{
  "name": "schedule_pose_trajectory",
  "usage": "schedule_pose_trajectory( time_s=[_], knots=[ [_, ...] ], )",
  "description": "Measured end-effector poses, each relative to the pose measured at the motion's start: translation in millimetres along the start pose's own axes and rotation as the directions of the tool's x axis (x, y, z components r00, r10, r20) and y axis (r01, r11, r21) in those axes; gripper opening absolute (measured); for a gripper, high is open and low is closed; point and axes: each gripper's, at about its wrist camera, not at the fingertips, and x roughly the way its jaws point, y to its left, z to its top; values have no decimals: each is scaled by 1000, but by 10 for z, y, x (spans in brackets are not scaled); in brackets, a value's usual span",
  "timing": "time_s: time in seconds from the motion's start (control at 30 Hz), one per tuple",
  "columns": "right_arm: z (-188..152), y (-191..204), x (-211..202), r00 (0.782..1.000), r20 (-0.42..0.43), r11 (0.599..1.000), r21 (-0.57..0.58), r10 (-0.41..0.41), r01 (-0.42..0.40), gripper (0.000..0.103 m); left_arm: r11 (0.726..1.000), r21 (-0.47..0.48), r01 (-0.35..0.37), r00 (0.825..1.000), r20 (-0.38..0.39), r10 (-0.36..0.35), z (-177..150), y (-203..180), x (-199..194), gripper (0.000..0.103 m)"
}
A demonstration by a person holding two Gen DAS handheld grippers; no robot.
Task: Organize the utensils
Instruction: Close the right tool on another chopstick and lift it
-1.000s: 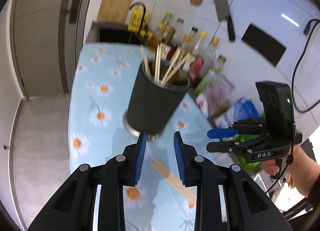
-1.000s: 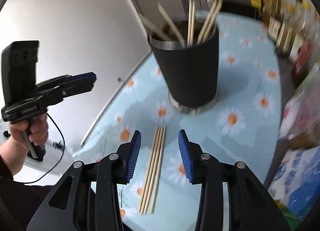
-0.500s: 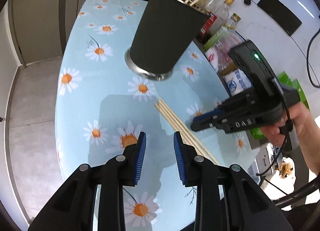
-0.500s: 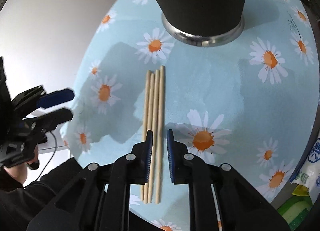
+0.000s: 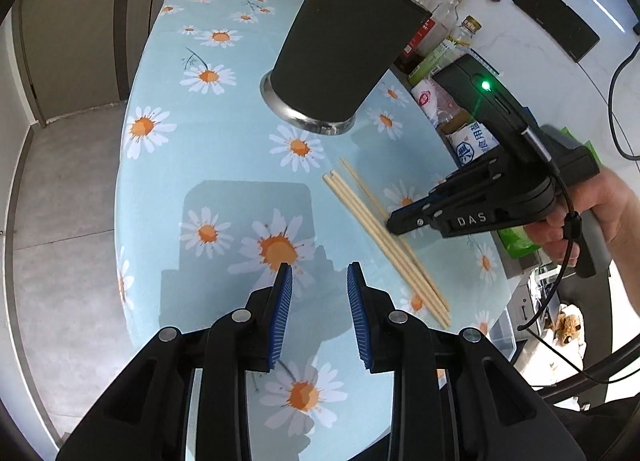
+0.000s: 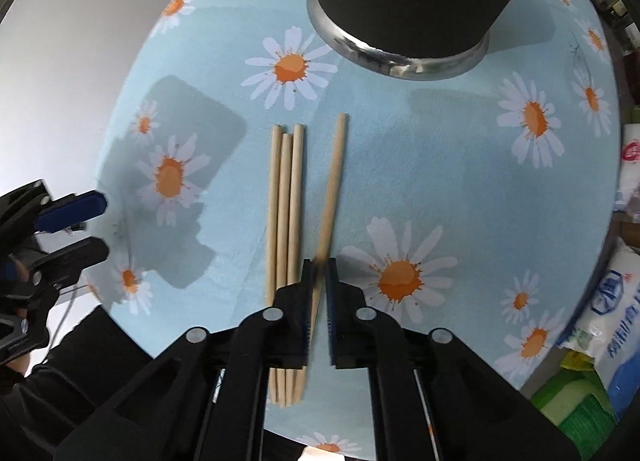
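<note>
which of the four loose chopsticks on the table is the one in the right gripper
The pale wooden chopstick lying apart and angled, on the right in the right wrist view. The right gripper is shut on it; the other three chopsticks lie bunched together.

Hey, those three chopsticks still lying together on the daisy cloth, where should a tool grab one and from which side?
Probably from straight above, at mid-length of the outermost of the three chopsticks. They lie flat and touching on the tablecloth, so only an outer side offers a finger room. The right tool already pinches the fourth chopstick that way.
</note>
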Motion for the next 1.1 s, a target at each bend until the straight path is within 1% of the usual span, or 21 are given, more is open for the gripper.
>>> schedule_pose_trajectory(
  time_s=[0.1,0.17,0.23,0.3,0.37,0.43,0.5,0.57,0.6,0.7,0.8,0.9,0.97,1.07,1.1],
  knots=[
    [43,155,27,996,-18,996,-5,-88,88,6,1000,5,11,1000,-17,-11,-24,25,2,28],
    [78,285,60,991,-22,992,-8,-128,128,6,1000,16,25,999,-35,-25,-29,33,9,28],
    [101,324,80,990,-30,990,-8,-141,141,6,999,16,38,998,-53,-37,-30,49,26,28],
    [147,331,94,990,-50,991,0,-132,132,6,998,5,57,995,-81,-57,-26,76,60,28],
    [184,340,100,990,-59,992,7,-128,128,6,998,-10,61,992,-107,-62,-30,91,96,28],
    [206,364,96,989,-55,990,10,-139,140,6,998,-4,70,990,-121,-69,-32,75,94,28],
    [217,386,87,989,-45,990,19,-139,140,6,998,5,61,991,-122,-60,-19,58,93,28],
    [124,248,52,994,-34,993,39,-106,108,6,999,-11,47,991,-125,-48,-3,56,134,28],
    [118,203,42,997,-23,996,57,-74,75,6,999,-31,35,991,-131,-39,5,67,169,28],
    [35,41,-4,1000,8,997,75,-11,11,5,992,-120,33,986,-156,-52,22,75,301,28],
    [-66,-52,-107,997,59,997,63,47,-51,5,985,-171,37,986,-153,-64,54,-9,387,28],
    [-246,-179,-309,979,135,986,39,153,-159,5,976,-220,3,988,-150,-37,96,-135,477,28],
    [-356,-277,-412,965,172,978,30,199,-207,5,966,-259,-21,988,-154,-20,122,-226,536,27],
    [-525,-439,-543,935,226,959,12,275,-285,5,952,-296,-71,986,-166,22,166,-360,614,27],
    [-560,-494,-595,921,245,950,4,303,-314,5,949,-305,-82,985,-173,29,188,-403,655,27]
  ],
)
